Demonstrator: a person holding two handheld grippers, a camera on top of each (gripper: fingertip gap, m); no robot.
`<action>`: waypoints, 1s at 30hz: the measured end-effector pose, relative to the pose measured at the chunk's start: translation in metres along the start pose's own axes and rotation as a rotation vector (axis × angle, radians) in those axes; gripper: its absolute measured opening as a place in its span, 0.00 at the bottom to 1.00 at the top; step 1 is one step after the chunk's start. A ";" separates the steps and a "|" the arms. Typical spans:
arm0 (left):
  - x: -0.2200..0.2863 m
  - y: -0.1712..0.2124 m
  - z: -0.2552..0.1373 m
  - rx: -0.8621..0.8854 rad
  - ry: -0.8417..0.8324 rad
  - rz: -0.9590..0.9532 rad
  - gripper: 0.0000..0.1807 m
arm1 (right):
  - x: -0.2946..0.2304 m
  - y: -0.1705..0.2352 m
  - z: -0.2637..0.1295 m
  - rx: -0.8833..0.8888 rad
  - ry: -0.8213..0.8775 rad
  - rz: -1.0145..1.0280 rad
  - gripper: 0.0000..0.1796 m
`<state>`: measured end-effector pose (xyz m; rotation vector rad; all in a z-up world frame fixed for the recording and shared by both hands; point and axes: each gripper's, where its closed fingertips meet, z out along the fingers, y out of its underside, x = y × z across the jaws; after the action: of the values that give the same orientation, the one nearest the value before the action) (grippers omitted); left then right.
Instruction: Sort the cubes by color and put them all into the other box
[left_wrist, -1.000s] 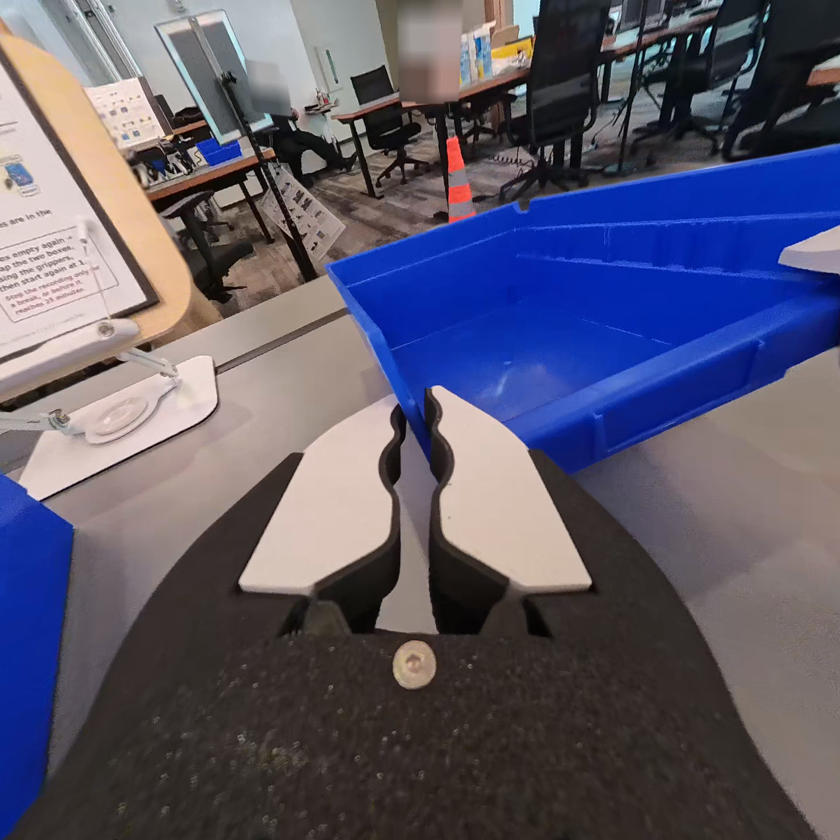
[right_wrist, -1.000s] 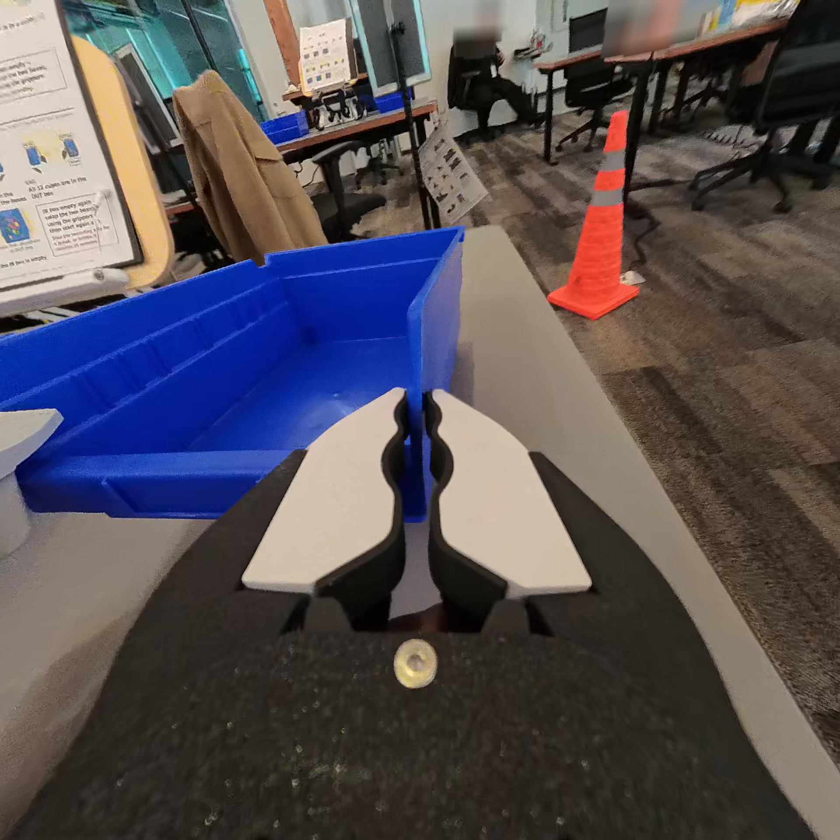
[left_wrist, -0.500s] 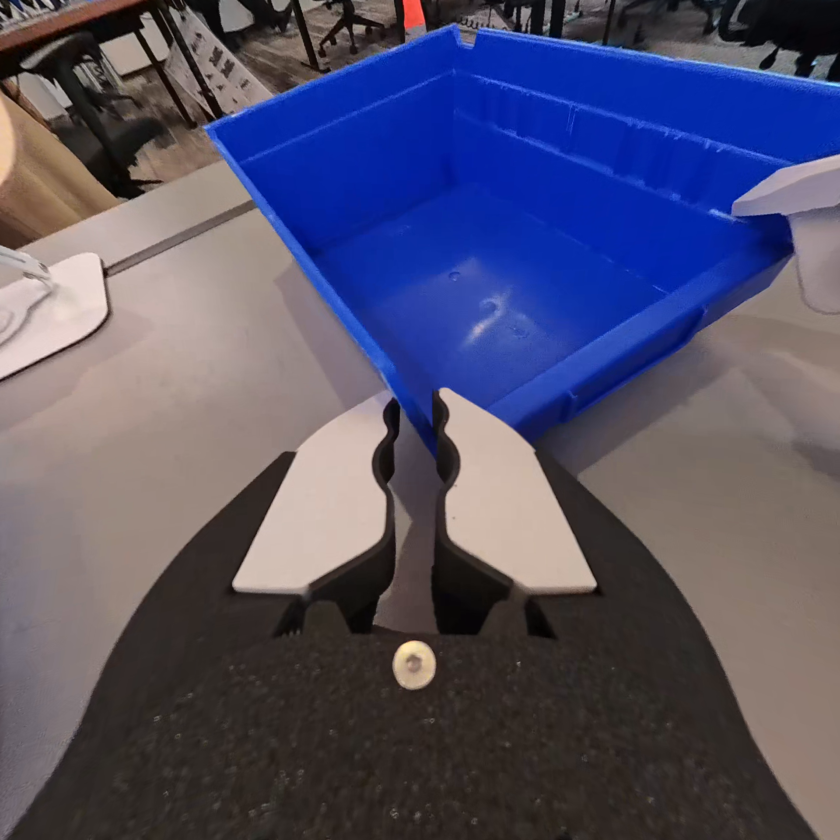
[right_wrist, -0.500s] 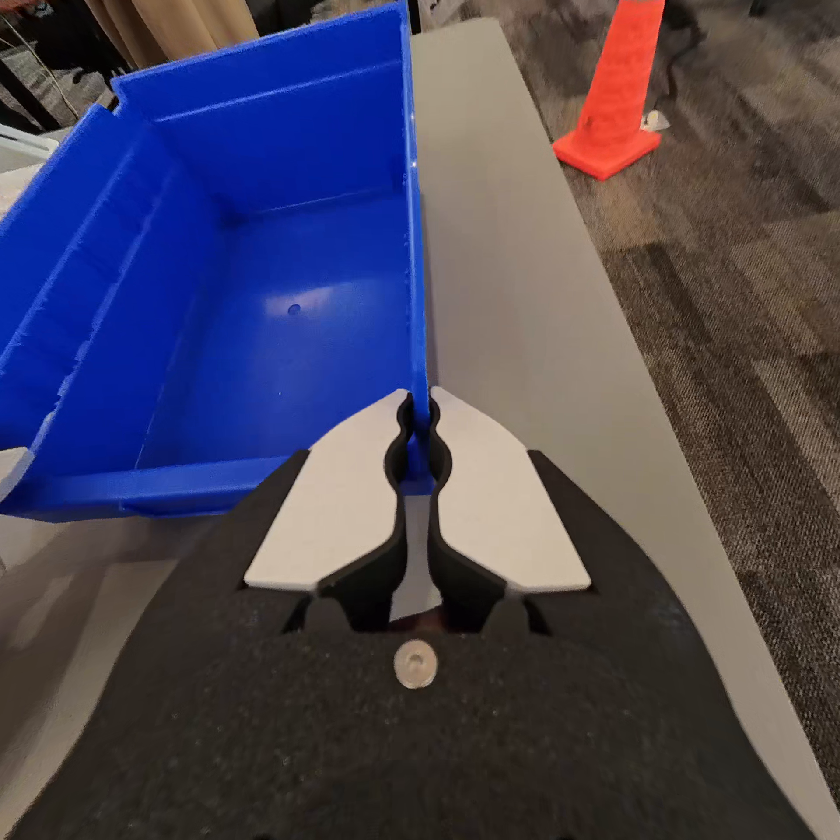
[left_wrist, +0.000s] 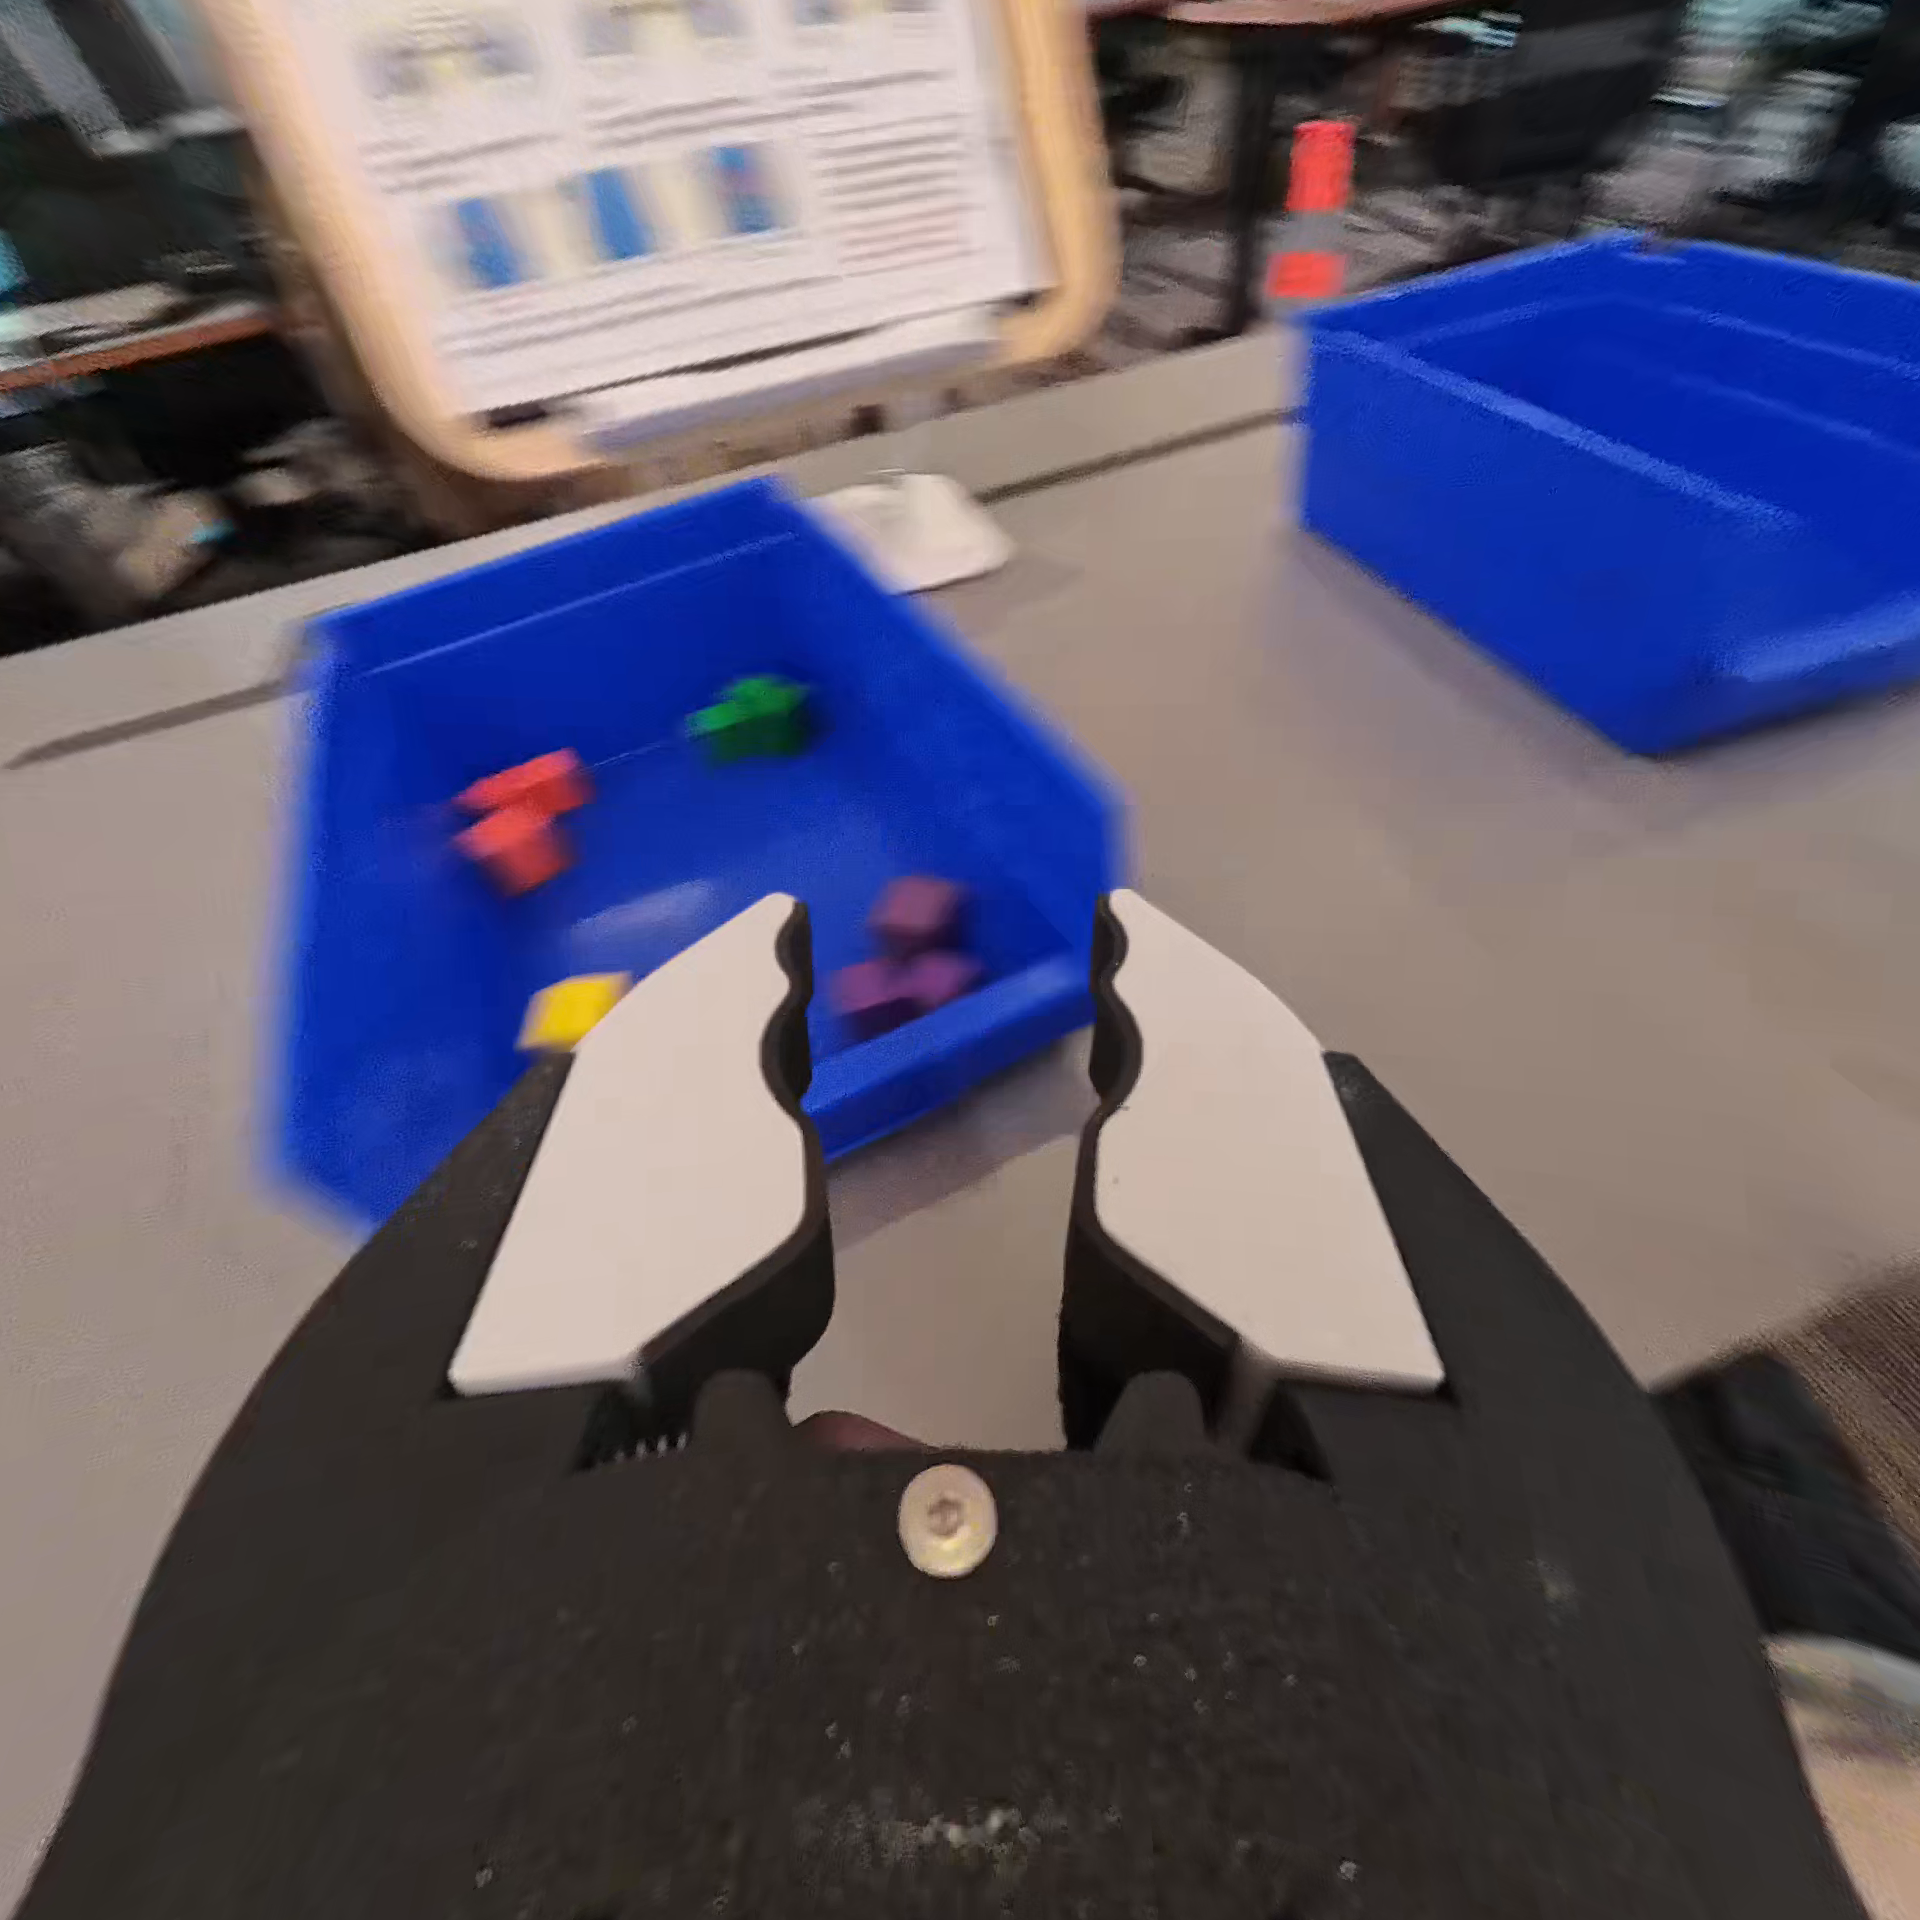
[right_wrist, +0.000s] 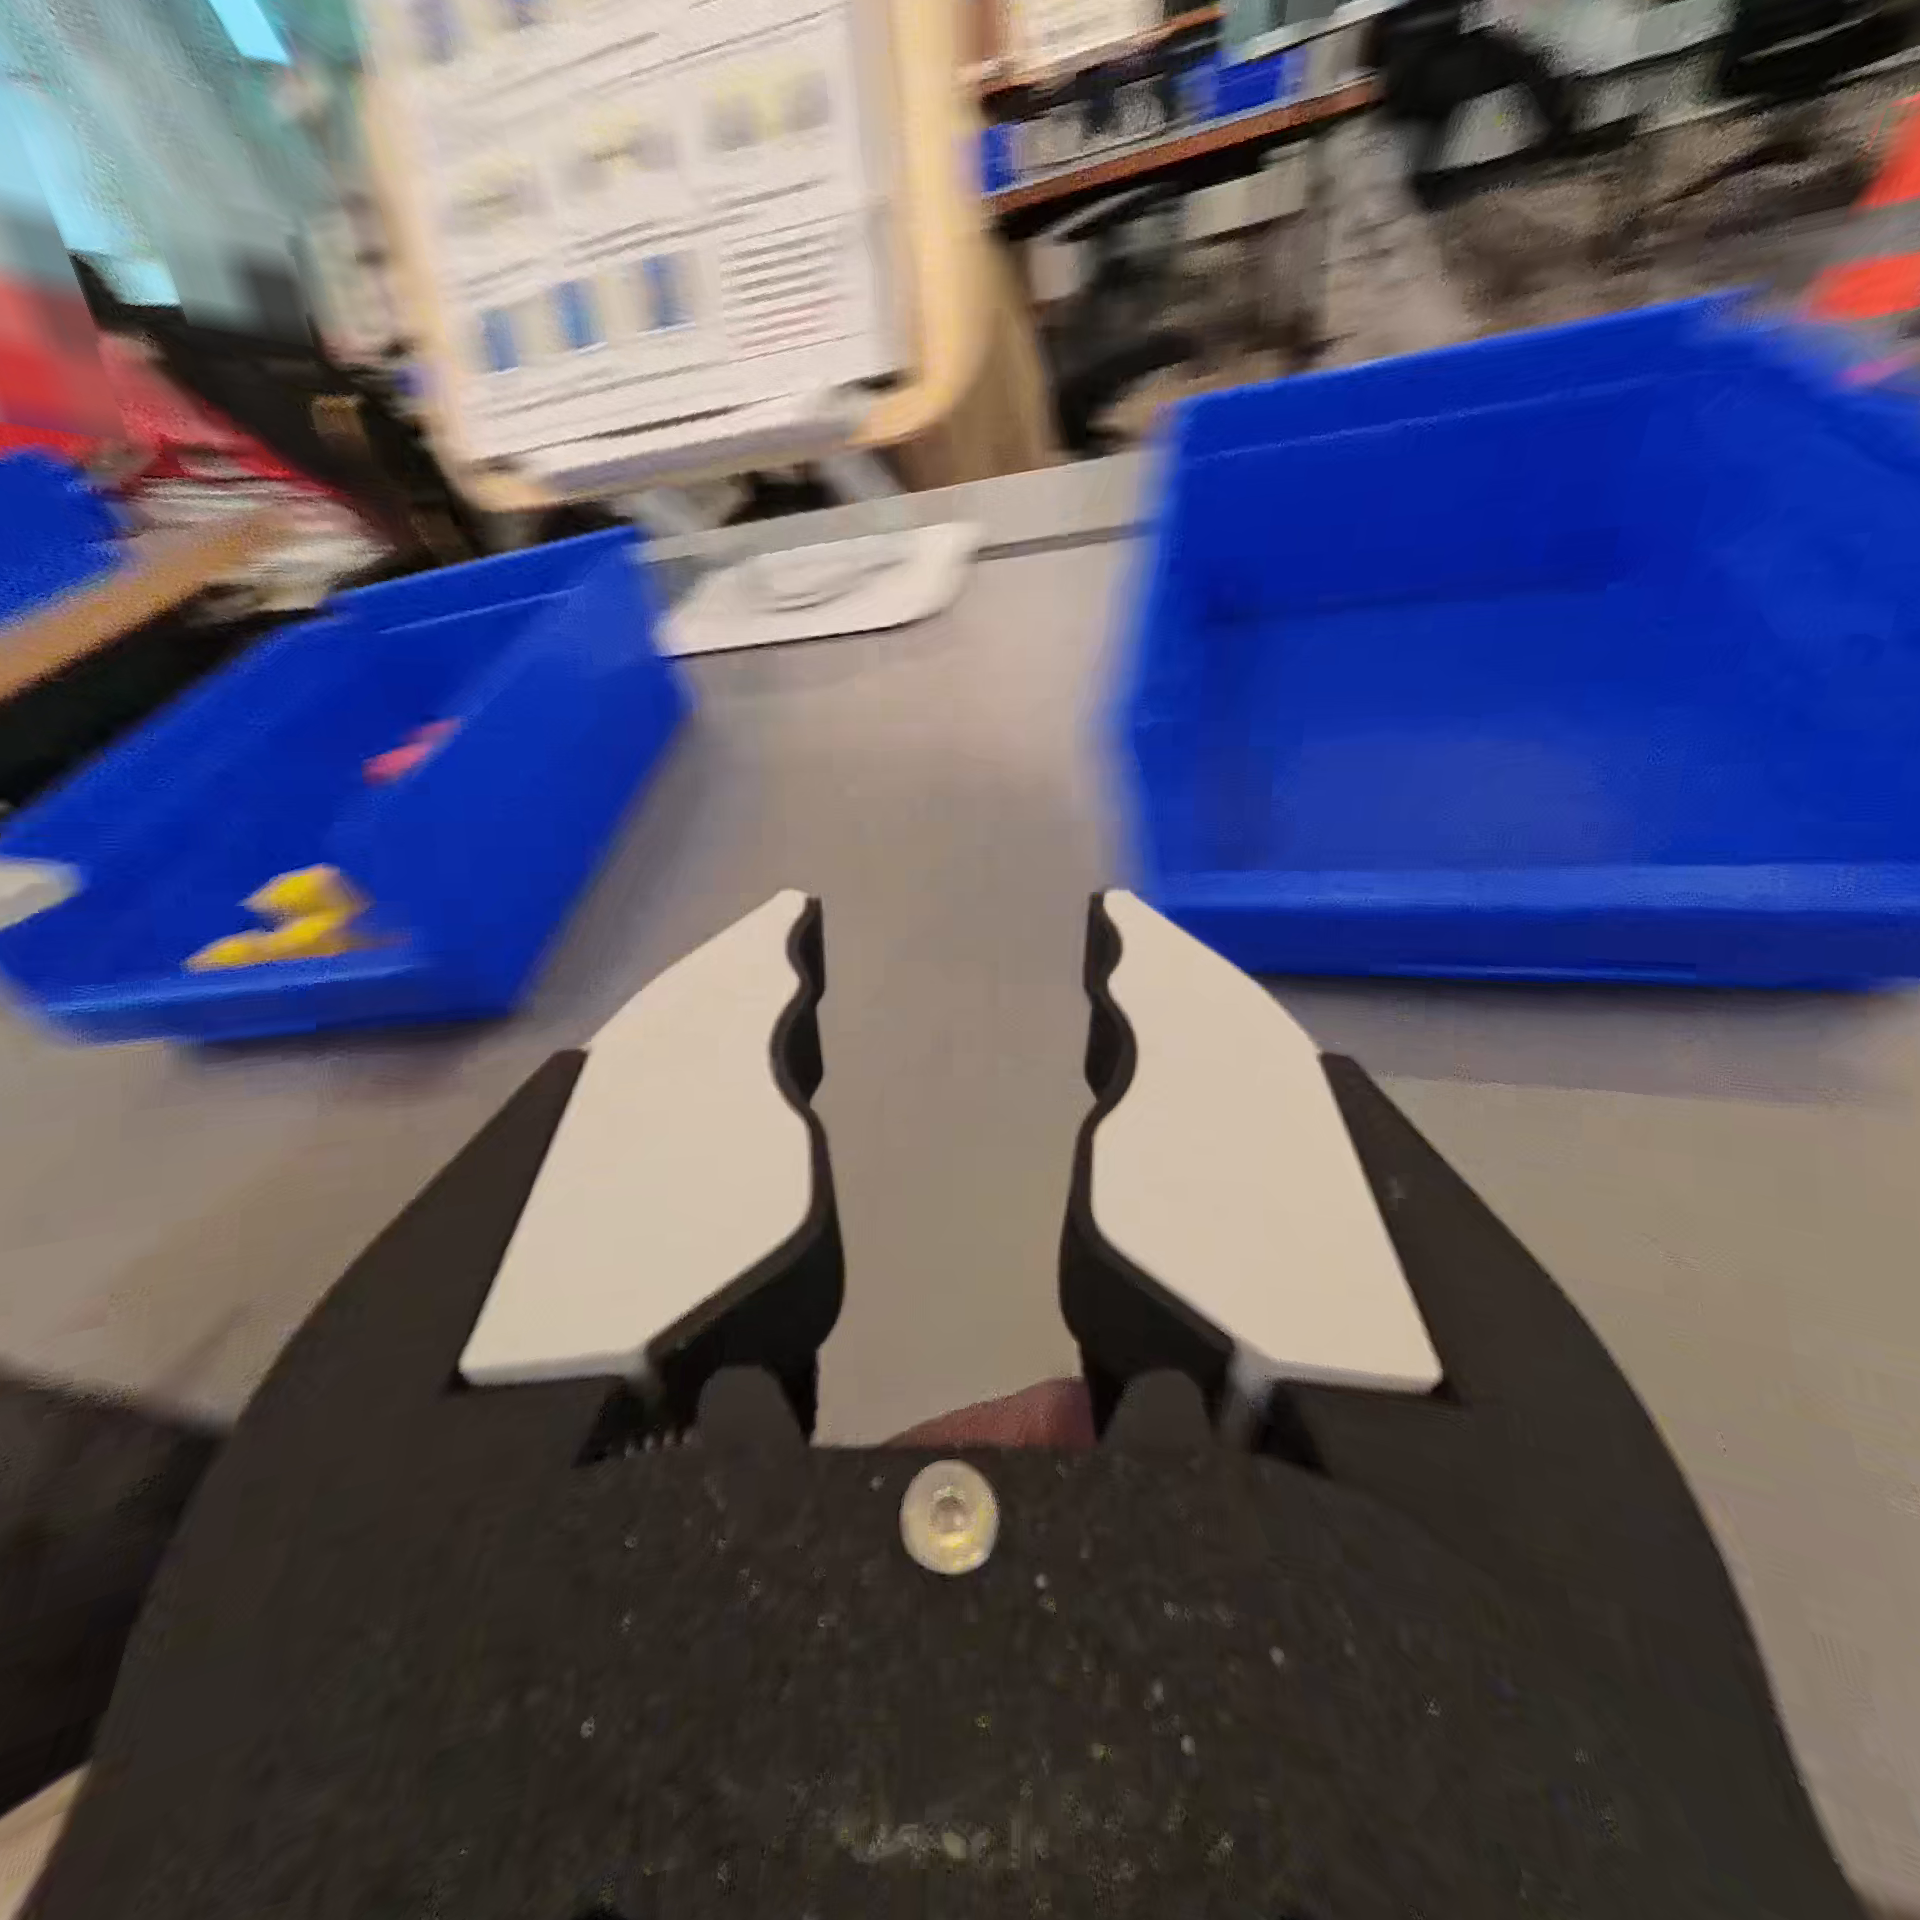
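Nearest, the left gripper (left_wrist: 945, 1023) and the right gripper (right_wrist: 951, 1023) both hang over the grey table (right_wrist: 914, 790), each spread wide and holding nothing. A little farther, on the left, sits the blue box with cubes (left_wrist: 343, 935): purple cubes (left_wrist: 909, 961) near, red cubes (left_wrist: 514, 816) and green cubes (left_wrist: 748, 717) far. I think it is best to take one color at a time, pinch one cube on its flat sides, and carry it right to the empty blue box (right_wrist: 1538, 925).

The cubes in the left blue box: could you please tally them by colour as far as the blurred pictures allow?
Red cubes: 2
Green cubes: 1
Purple cubes: 3
Yellow cubes: 1 in the left wrist view, partly hidden
Total visible: 7; blur makes this approximate.
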<state>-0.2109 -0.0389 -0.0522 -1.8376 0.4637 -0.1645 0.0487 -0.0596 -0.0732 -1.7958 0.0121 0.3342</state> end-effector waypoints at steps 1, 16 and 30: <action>-0.038 0.009 -0.011 0.013 -0.087 -0.036 0.28 | -0.045 0.014 0.013 -0.011 -0.087 -0.005 0.27; -0.172 0.076 0.039 -0.119 -0.254 -0.249 0.03 | -0.194 0.060 0.164 -0.139 -0.037 -0.161 0.09; -0.276 0.071 0.031 -0.113 -0.299 -0.181 0.02 | -0.275 0.066 0.205 -0.129 0.004 -0.054 0.03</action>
<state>-0.4686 0.0796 -0.0961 -1.9747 0.0994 0.0154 -0.2718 0.0726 -0.1152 -1.9206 -0.0568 0.2982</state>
